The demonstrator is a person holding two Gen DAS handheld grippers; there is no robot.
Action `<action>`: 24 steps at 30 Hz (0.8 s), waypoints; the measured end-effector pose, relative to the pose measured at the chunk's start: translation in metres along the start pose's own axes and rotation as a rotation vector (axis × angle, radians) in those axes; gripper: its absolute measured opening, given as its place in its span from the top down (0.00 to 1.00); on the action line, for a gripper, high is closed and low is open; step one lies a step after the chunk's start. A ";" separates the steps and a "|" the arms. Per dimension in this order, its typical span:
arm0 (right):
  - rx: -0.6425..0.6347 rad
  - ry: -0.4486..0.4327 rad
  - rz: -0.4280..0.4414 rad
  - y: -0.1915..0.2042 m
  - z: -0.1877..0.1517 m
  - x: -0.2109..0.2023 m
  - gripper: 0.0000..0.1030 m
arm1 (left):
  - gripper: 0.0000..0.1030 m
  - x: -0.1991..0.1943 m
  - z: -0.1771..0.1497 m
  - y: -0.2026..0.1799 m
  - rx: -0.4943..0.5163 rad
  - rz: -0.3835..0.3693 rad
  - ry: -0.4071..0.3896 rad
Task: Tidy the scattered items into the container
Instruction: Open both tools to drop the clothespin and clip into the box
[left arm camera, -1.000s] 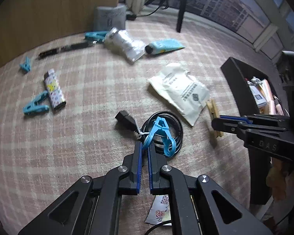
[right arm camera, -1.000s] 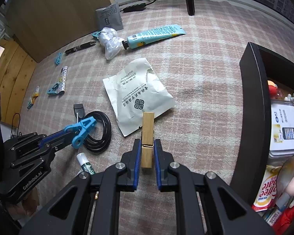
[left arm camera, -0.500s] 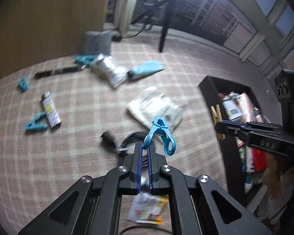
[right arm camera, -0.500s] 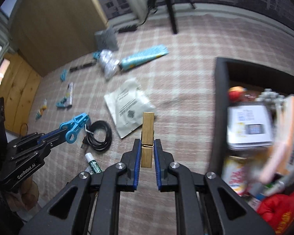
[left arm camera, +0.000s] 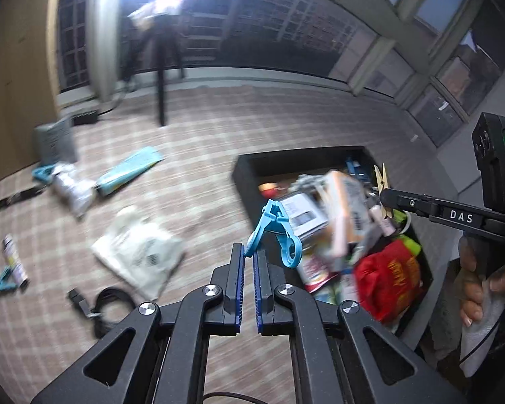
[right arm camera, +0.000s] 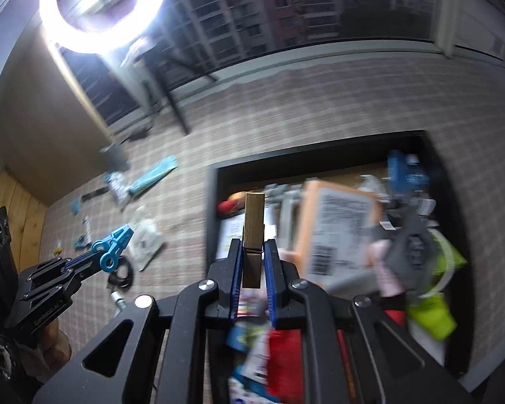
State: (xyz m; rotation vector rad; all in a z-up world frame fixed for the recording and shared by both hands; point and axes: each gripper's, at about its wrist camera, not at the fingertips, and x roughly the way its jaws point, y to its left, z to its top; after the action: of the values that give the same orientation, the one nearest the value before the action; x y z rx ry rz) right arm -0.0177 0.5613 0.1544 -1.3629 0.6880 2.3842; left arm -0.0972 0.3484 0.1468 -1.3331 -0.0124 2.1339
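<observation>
- Left gripper (left arm camera: 248,255): my jaws pinch blue plastic clip (left arm camera: 276,232), held at the near edge of black container (left arm camera: 296,155).
- Right gripper (right arm camera: 253,252): I clamp wooden clothespin (right arm camera: 253,232) upright above the full container.
- White packet (left arm camera: 138,250), teal tube (left arm camera: 129,170) lie on checked surface (left arm camera: 219,128).

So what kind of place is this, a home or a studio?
Probably a room in a flat, set up for filming: checked carpet strewn with household bits, big windows facing apartment blocks, and a ring light on a stand.

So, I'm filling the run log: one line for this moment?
left hand-held gripper: shut on blue clip | right hand-held gripper: shut on wooden clothespin | both over black container
</observation>
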 end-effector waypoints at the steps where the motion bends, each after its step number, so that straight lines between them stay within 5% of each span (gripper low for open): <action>1: 0.013 -0.007 -0.012 -0.008 0.001 -0.004 0.88 | 0.96 0.002 0.002 -0.006 0.009 -0.005 0.000; 16: 0.171 -0.062 -0.131 -0.102 -0.018 -0.051 0.87 | 0.95 0.039 0.031 -0.131 0.184 -0.132 0.038; 17: 0.175 -0.066 -0.128 -0.104 -0.019 -0.052 0.87 | 0.91 0.042 0.032 -0.138 0.199 -0.134 0.049; 18: 0.179 -0.068 -0.123 -0.107 -0.021 -0.053 0.84 | 0.72 0.045 0.032 -0.144 0.211 -0.127 0.068; 20: 0.193 -0.049 -0.116 -0.109 -0.023 -0.053 0.71 | 0.56 0.046 0.031 -0.147 0.217 -0.128 0.069; 24: 0.184 -0.067 -0.131 -0.105 -0.025 -0.057 0.68 | 0.59 0.043 0.029 -0.144 0.219 -0.097 0.062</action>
State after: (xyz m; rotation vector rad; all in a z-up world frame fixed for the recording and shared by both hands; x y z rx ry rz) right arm 0.0798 0.6334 0.1660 -1.2082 0.7539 2.1948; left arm -0.0628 0.4954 0.1718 -1.2434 0.1734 1.9501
